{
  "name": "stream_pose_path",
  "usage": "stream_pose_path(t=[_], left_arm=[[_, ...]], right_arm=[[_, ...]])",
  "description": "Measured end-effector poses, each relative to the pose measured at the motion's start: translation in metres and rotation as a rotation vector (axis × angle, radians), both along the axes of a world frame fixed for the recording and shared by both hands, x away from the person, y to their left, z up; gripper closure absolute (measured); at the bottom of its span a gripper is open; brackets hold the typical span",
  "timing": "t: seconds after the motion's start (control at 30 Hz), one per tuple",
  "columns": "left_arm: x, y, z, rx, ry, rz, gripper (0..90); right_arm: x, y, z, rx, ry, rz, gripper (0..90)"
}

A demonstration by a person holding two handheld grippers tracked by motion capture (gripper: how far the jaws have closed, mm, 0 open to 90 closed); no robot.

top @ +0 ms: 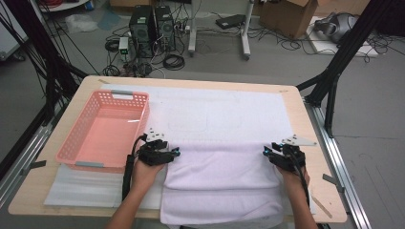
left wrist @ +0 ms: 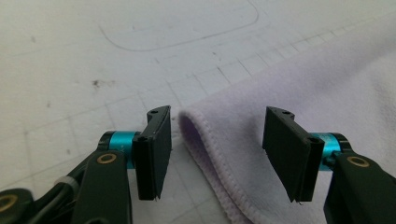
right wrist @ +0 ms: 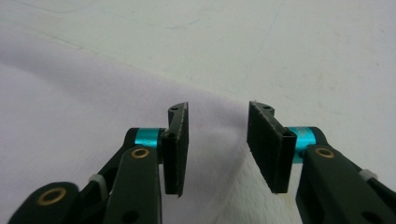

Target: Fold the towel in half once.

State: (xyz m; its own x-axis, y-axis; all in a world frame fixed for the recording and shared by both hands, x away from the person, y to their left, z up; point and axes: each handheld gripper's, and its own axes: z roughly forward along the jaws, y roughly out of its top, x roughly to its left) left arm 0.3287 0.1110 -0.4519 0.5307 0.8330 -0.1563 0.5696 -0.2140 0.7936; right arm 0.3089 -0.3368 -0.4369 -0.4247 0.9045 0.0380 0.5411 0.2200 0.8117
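A pale lilac towel [top: 219, 181] lies folded on the white mat [top: 215, 109], hanging a little over the table's near edge. My left gripper [top: 174, 151] sits at the towel's far left corner, my right gripper [top: 265, 150] at its far right corner. In the left gripper view the jaws of the left gripper [left wrist: 217, 135] stand apart, with the stitched corner of the towel [left wrist: 327, 84] lying between them, untouched by the pads. In the right gripper view the right gripper [right wrist: 217, 135] is also open, its jaws straddling the edge of the towel [right wrist: 70, 116] without pressing it.
A pink plastic basket [top: 71, 138] stands empty on the left of the table, close to my left hand. The wooden table [top: 296, 109] borders the mat on all sides. Black frame poles, computers and cables are on the floor beyond.
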Motion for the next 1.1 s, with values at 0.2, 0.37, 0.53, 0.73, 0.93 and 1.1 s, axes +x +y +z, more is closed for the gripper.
stream_pose_path(t=[0.2, 0.37, 0.53, 0.73, 0.93, 1.1], left_arm=[[-0.005, -0.008, 0.001, 0.068, -0.023, 0.003, 51.1], [-0.003, -0.008, 0.002, -0.002, 0.03, -0.02, 83.9], [0.005, 0.0, 0.002, -0.109, 0.026, 0.051, 85.1], [0.025, 0.004, 0.021, -0.173, 0.011, 0.088, 85.3], [0.059, -0.001, 0.051, -0.135, -0.053, 0.098, 85.1], [0.086, 0.001, 0.052, -0.135, -0.068, 0.126, 85.1]], right_arm=[[-0.016, -0.011, -0.01, -0.012, 0.095, 0.056, 50.0], [-0.021, -0.008, -0.013, -0.001, 0.095, 0.024, 59.7], [-0.018, -0.003, -0.007, -0.02, 0.132, 0.103, 85.7], [-0.007, -0.017, 0.007, 0.078, 0.056, 0.038, 86.5], [0.022, -0.02, 0.021, 0.109, 0.023, 0.02, 86.5], [0.051, -0.018, 0.031, 0.098, 0.013, 0.014, 86.4]])
